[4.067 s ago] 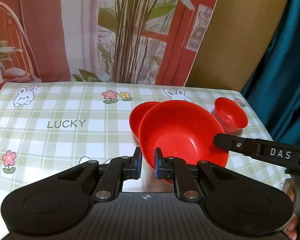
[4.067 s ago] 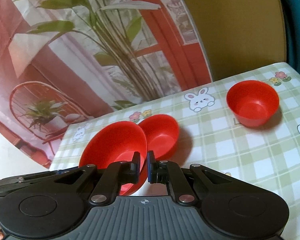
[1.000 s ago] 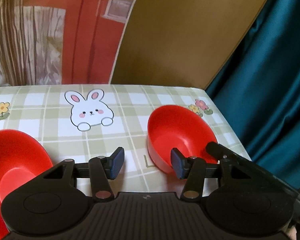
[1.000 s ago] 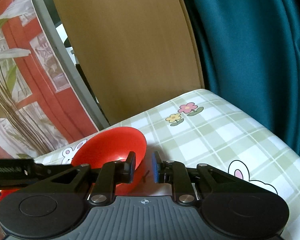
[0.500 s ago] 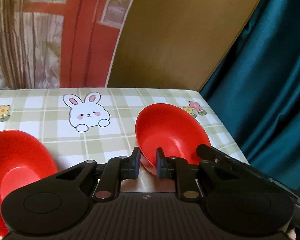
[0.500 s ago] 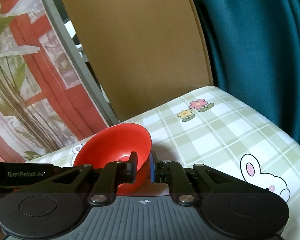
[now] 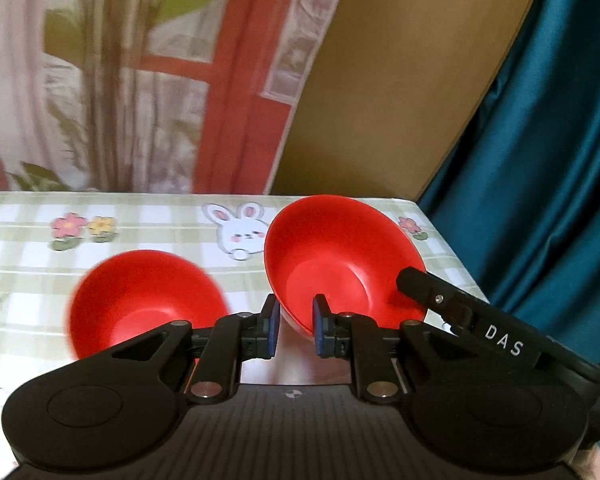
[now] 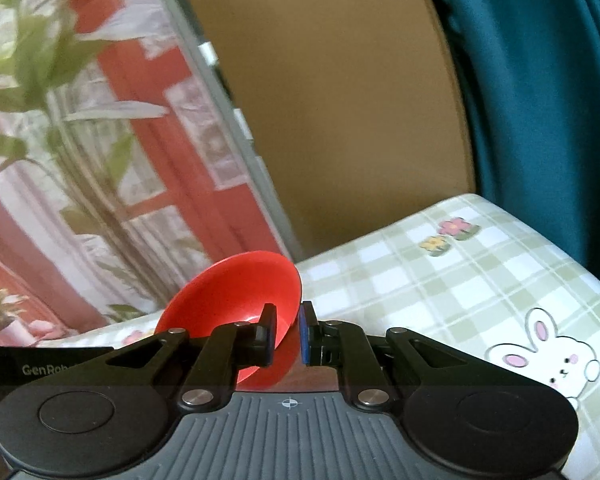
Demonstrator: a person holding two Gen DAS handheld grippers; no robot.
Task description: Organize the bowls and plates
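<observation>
Lifted off the cloth (image 7: 148, 280) since before, the bowl (image 7: 340, 256) hangs pinched by both my grippers (image 7: 294, 330) (image 8: 286, 334), heading nine o'clock to stack.

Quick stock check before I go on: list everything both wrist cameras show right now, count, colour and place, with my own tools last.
Small bowl: 1, red, tilted, its rim gripped on both sides by the tools, near the table's right end.
Larger bowl: 1, red, blurred, to the left of the small bowl.
Tablecloth: 1, green and white check with rabbits and flowers, covering the table.
Backdrop: 1, printed plants and red window frames, behind the table.
Board: 1, tan, behind the table's right end.
Curtain: 1, teal, far right.
Left tool: 1, black, shut on the small bowl's near rim.
Right tool: 1, black, shut on the bowl's rim.
</observation>
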